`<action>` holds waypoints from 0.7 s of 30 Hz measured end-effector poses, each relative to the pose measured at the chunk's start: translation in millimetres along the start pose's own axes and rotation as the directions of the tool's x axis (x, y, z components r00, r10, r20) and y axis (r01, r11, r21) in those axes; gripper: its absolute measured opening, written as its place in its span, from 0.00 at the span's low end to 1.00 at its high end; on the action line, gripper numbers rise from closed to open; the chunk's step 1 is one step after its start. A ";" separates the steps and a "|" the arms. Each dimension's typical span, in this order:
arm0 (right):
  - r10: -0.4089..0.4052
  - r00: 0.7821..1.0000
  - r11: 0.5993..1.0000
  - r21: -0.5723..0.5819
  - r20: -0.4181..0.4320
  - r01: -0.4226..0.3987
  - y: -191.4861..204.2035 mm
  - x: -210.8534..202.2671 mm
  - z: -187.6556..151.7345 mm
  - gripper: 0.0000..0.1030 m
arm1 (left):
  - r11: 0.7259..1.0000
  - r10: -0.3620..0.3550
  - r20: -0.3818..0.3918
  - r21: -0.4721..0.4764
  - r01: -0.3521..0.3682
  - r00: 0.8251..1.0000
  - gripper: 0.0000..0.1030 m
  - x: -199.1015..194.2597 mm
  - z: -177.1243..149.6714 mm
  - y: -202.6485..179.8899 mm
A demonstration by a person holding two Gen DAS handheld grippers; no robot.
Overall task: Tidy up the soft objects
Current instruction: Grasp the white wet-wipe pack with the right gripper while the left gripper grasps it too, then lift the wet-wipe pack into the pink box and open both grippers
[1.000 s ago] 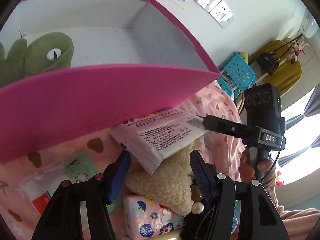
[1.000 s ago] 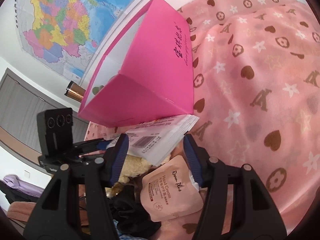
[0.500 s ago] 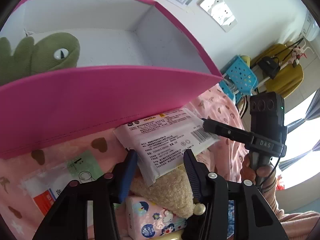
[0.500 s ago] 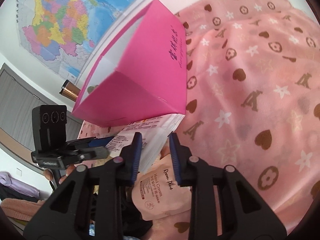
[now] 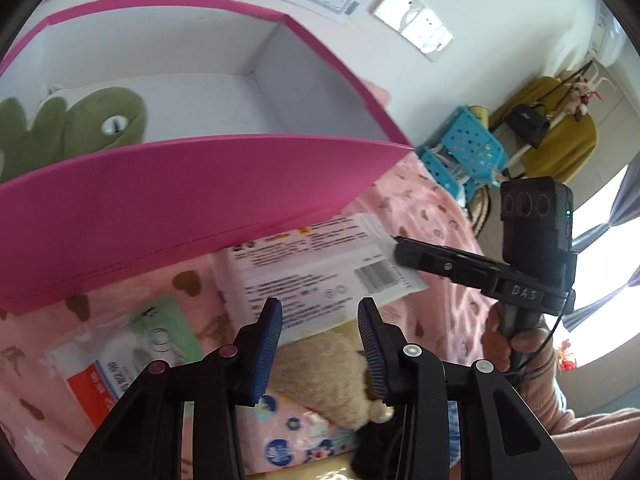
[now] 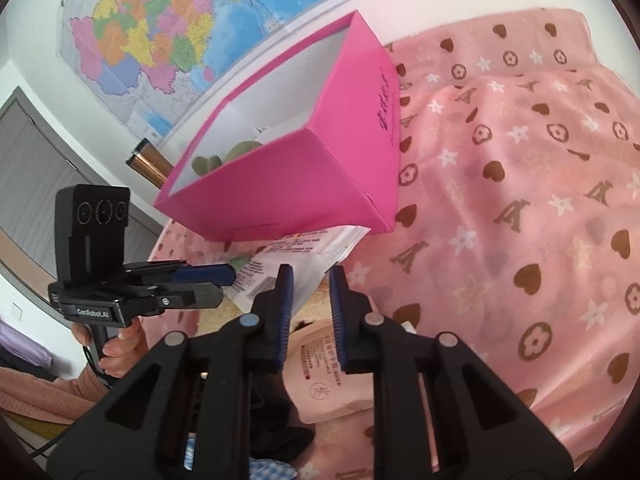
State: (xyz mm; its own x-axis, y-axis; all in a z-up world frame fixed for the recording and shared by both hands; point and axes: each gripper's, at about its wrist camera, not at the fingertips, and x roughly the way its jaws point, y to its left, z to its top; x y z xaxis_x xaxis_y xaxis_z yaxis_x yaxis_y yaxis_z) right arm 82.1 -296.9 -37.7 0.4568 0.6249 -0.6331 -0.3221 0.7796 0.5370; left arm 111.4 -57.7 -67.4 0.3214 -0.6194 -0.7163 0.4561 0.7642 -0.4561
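Observation:
A white wet-wipes pack lies tilted against the foot of the pink box, above a beige plush toy. My left gripper has its blue pads on the pack's near edge. From the right, my right gripper pinches the pack's barcode corner. In the right wrist view the pack sits between the right gripper's closing jaws, with the left gripper clamped on its other end. A green plush toy lies inside the box.
A floral tissue pack, a green sachet and a red-and-white pack lie near the left gripper. A pink hand-cream pouch lies under the right gripper. The pink patterned bedspread stretches to the right.
Both grippers have closed from wide open onto the wipes pack. The pack has risen slightly off the beige plush toy, and more of the box's inside shows.

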 end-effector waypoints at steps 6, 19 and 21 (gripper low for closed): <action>0.014 1.000 0.999 0.034 -0.012 -0.014 -11.4 3.5 -0.1 0.18 | 0.999 0.030 0.023 -0.040 -0.029 0.999 0.60 -12.6 -2.2 20.8; 0.088 0.996 0.985 0.150 -0.025 -0.083 -33.6 9.8 -3.7 0.19 | 0.994 -0.063 -0.084 -0.096 0.055 0.994 0.58 14.2 1.2 31.6; 0.091 0.995 0.981 0.175 -0.035 -0.084 -36.5 9.3 -4.4 0.41 | 0.994 -0.062 -0.082 -0.098 0.054 0.995 0.58 12.8 1.4 33.4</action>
State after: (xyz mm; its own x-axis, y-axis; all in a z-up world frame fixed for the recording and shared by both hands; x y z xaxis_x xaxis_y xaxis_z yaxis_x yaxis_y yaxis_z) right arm 94.5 -319.4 -65.6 0.3960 0.6946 -0.6006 -0.2090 0.7051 0.6776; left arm 131.9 -40.4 -91.0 0.2234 -0.6487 -0.7276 0.3888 0.7438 -0.5438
